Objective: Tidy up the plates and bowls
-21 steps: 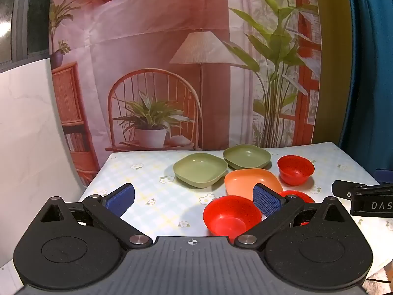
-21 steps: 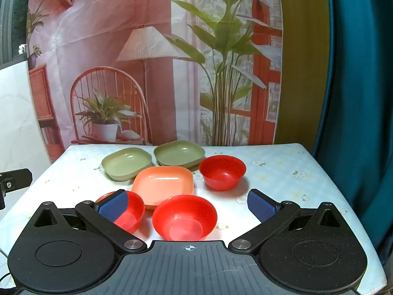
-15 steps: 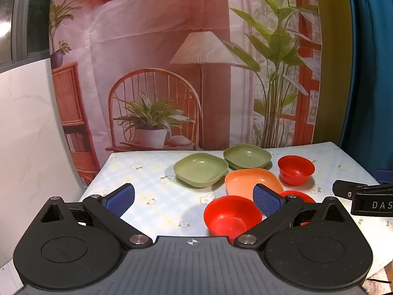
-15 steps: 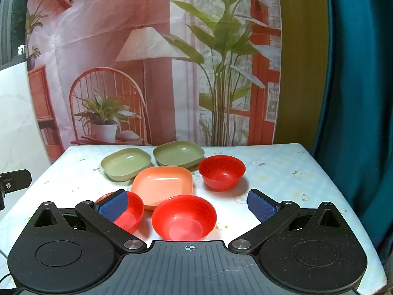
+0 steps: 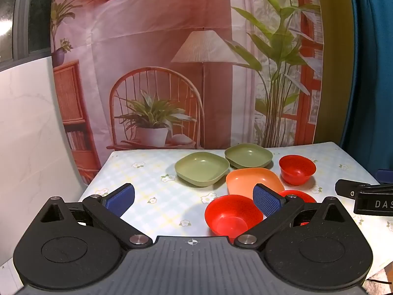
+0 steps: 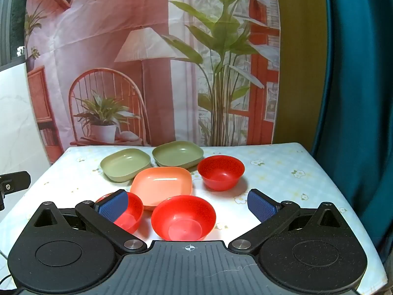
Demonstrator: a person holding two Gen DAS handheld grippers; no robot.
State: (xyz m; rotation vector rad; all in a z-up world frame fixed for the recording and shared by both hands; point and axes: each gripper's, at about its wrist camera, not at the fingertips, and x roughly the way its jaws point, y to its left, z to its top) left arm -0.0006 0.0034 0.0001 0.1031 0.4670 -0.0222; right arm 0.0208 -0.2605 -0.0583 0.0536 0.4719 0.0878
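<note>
Two green square plates (image 6: pixel 125 163) (image 6: pixel 177 156) sit side by side at the back of the table. An orange square plate (image 6: pixel 162 184) lies in front of them. Three red bowls stand around it: one at the right (image 6: pixel 220 172), one near the front (image 6: pixel 183 217), one at the front left (image 6: pixel 127 213) partly behind my finger. My right gripper (image 6: pixel 188 205) is open above the front bowl. My left gripper (image 5: pixel 194 198) is open and empty over the table's left part, with a red bowl (image 5: pixel 232 213) by its right finger.
The table has a light floral cloth (image 6: pixel 277 172). A printed backdrop (image 6: pixel 147 61) hangs behind it and a teal curtain (image 6: pixel 356 98) hangs at the right. The right gripper's body (image 5: pixel 363 194) shows at the right edge of the left wrist view.
</note>
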